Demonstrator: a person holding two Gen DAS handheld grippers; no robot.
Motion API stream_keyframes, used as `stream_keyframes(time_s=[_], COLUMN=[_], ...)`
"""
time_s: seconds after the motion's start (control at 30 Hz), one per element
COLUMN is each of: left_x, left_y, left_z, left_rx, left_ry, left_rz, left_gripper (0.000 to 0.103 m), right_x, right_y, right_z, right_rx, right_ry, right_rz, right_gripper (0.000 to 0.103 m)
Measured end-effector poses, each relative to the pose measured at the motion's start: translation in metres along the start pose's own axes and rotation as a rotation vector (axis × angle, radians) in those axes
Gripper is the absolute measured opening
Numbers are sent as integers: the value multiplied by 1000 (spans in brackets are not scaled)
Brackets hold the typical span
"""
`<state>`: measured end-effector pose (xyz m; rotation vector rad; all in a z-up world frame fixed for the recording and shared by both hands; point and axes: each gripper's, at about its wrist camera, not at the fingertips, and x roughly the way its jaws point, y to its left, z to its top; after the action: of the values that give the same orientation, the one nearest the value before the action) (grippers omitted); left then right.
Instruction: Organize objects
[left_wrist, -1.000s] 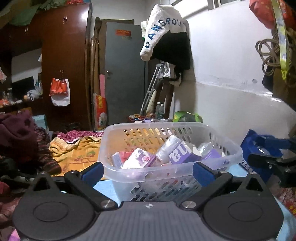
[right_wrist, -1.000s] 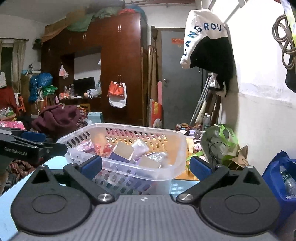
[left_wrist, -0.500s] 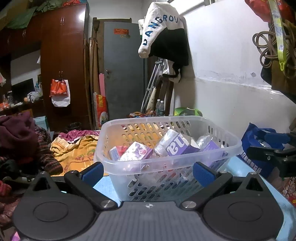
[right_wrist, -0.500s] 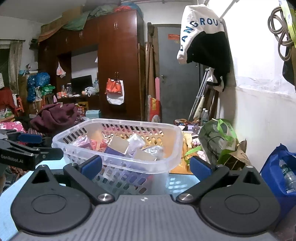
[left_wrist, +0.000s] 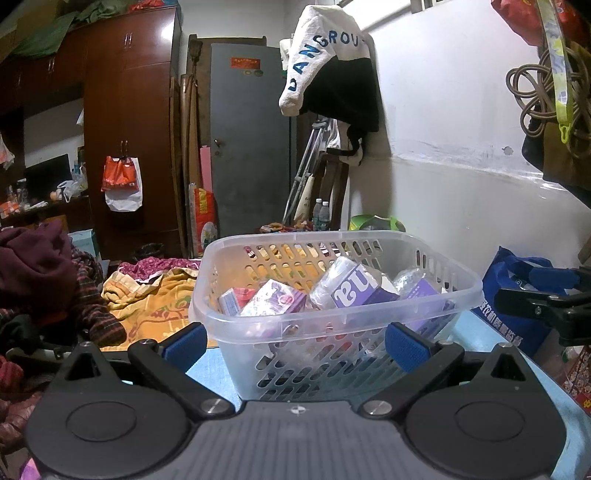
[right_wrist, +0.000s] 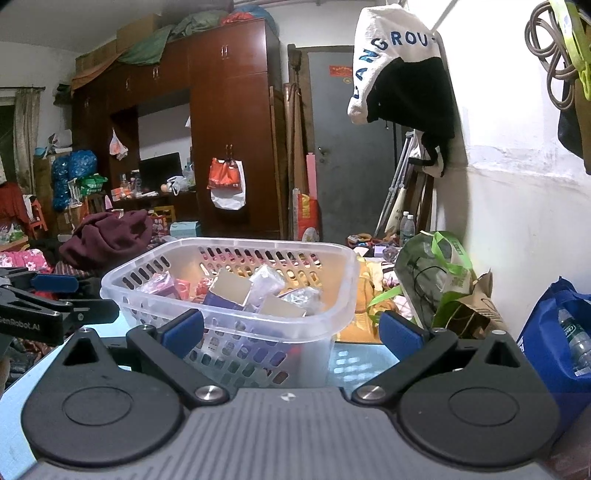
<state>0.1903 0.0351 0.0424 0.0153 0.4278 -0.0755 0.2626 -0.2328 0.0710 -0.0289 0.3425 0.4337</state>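
My left claw (left_wrist: 293, 338) and right claw (right_wrist: 291, 330) both stand wide and empty before the clear slotted plastic basket (left_wrist: 332, 317), which sits mid-desk on the light blue desk (right_wrist: 354, 363), full of small packets. I judge sorting comes next: reach over the rim. Since one second ago, the basket appears slightly lower.

The basket (left_wrist: 258, 325) before me is translucent, glossy plastic with slotted walls, holding shiny film-wrapped packets (left_wrist: 347, 288). My left gripper (left_wrist: 295, 339) shows matt black plastic and blue pads (left_wrist: 402, 345); the tabletop (right_wrist: 354, 363) is smooth and reflective.
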Motion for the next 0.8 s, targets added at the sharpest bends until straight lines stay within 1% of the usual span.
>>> stream_keyframes(time_s=[0.8], left_x=[0], left_y=[-1], left_z=[1], left_rx=[-2], left_ry=[-1], left_rz=[-2], left_gripper=[103], right_x=[-2], right_y=[1], right_z=[2], right_rx=[-6], right_ry=[4], right_rz=[8], right_gripper=[103])
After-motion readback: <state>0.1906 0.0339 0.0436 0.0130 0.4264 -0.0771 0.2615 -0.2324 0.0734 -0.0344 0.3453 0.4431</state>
